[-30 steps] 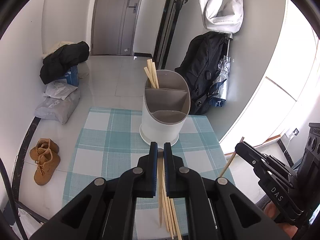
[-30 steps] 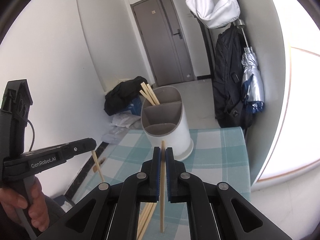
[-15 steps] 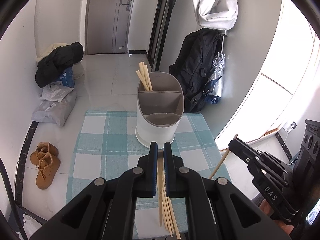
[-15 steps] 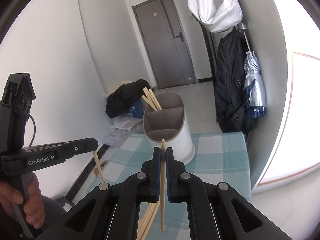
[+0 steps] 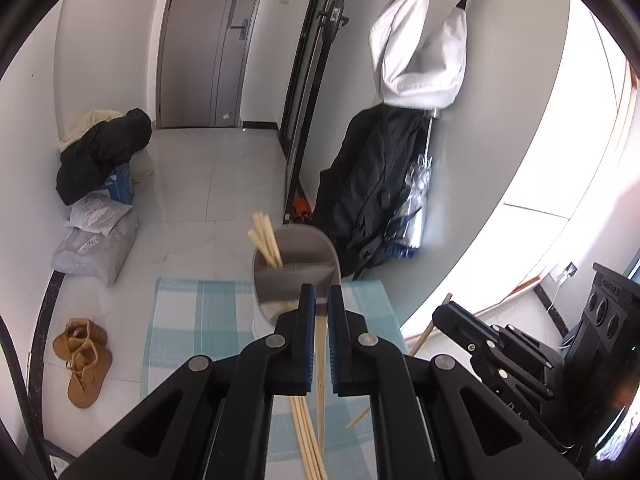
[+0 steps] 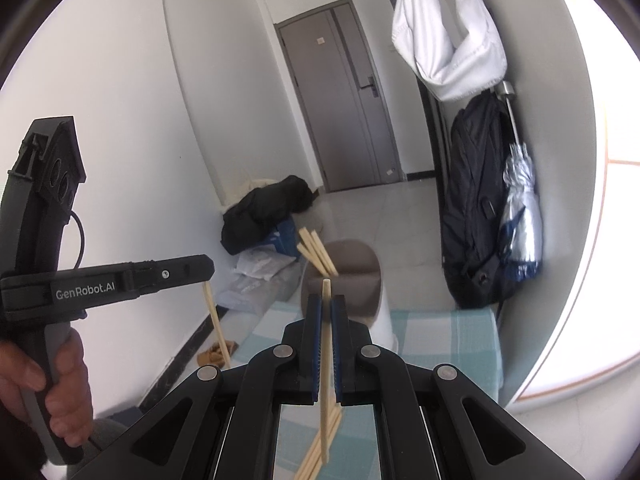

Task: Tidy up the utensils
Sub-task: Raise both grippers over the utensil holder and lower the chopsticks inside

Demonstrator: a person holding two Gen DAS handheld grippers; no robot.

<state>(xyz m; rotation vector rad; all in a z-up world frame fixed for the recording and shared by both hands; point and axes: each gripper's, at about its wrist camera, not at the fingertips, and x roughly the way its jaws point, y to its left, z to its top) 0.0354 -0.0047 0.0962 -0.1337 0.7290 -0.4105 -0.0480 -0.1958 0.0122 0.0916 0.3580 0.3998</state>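
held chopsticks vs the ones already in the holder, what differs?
The held chopsticks are single, one clamped in each tool; the holder chopsticks are bunched together. The held ones hang in the air above the table; the holder ones stand in the holder's far compartment. In the right wrist view the held one looks near upright, the holder ones lean left. Shared: pale wood, same slim shape.

In the right wrist view, white lettering "GenRobot.AI" stood along the side of the left gripper. In the left wrist view, faint raised letters on the right gripper were too dim to read.
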